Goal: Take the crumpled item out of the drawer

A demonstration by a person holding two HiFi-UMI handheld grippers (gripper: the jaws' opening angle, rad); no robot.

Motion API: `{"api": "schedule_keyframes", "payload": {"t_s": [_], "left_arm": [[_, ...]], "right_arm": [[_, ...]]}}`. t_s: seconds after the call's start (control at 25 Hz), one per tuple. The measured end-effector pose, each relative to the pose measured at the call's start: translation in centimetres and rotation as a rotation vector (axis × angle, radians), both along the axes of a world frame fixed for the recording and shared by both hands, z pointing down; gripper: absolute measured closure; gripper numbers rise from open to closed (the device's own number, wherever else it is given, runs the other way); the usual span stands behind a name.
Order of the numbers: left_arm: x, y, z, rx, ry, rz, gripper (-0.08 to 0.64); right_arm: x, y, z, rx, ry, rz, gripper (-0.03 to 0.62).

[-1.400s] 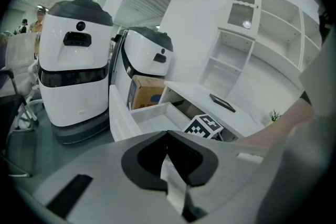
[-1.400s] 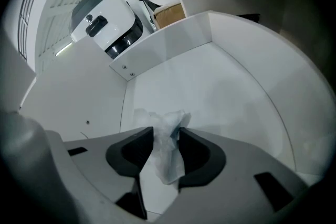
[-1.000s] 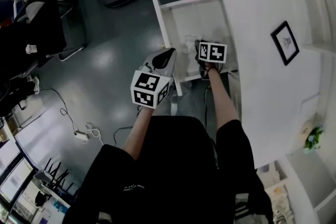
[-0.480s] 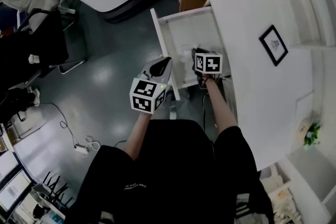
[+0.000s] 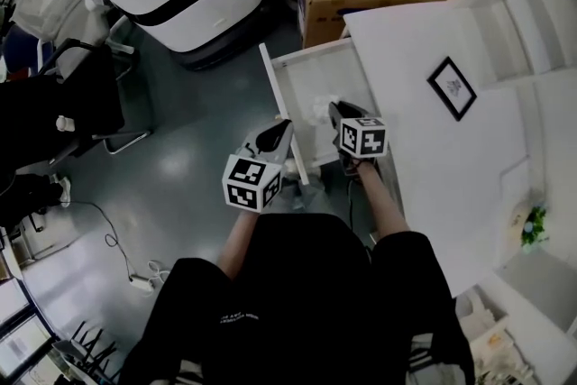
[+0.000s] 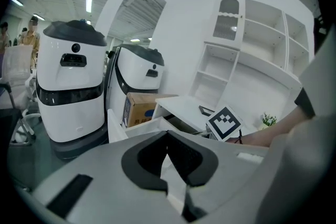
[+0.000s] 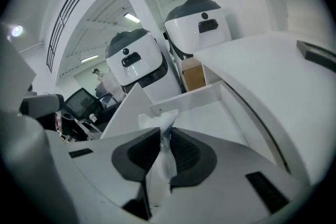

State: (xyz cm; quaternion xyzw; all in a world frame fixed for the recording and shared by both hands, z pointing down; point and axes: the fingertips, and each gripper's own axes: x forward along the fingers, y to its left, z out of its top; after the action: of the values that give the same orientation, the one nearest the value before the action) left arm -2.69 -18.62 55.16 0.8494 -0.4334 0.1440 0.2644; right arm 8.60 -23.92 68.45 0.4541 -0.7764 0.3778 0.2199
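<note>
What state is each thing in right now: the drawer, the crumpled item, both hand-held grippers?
drawer: pulled open.
crumpled item: pinched between jaws, over the drawer.
right hand-held gripper: shut on the crumpled item.
left hand-held gripper: tips together, nothing seen held, beside the drawer.

White desk (image 5: 451,167) bears a framed picture (image 5: 451,87).

No text can be read. The box (image 6: 137,110) has blue print on its side, too small to make out. The shirt (image 5: 297,302) carries a short white line of print, blurred. The marker cubes (image 5: 252,183) (image 5: 364,138) show only black-and-white square patterns. The frame (image 5: 451,87) on the desk (image 5: 451,167) holds a small dark figure, unreadable.
</note>
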Motion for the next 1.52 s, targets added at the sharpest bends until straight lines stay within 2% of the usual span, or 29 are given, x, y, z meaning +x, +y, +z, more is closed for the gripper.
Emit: {"api": "schedule_keyframes", "payload": {"t_s": [0.56, 1.32, 1.52], "left_arm": [[-1.2, -0.2, -6.6, 0.158, 0.049, -0.026, 0.561], [-4.3, -0.7, -13.6, 0.353, 0.041, -0.108, 0.561], [-5.3, -1.1, -15.4, 0.406, 0.043, -0.138, 0.561]], "right_arm": [[0.7, 1.0, -12.9, 0.261, -0.184, -0.01, 0.545], [1.6, 1.9, -26.0, 0.58, -0.291, -0.032, 0.545], [2.1, 1.6, -28.8, 0.657, -0.289, -0.015, 0.545]]}}
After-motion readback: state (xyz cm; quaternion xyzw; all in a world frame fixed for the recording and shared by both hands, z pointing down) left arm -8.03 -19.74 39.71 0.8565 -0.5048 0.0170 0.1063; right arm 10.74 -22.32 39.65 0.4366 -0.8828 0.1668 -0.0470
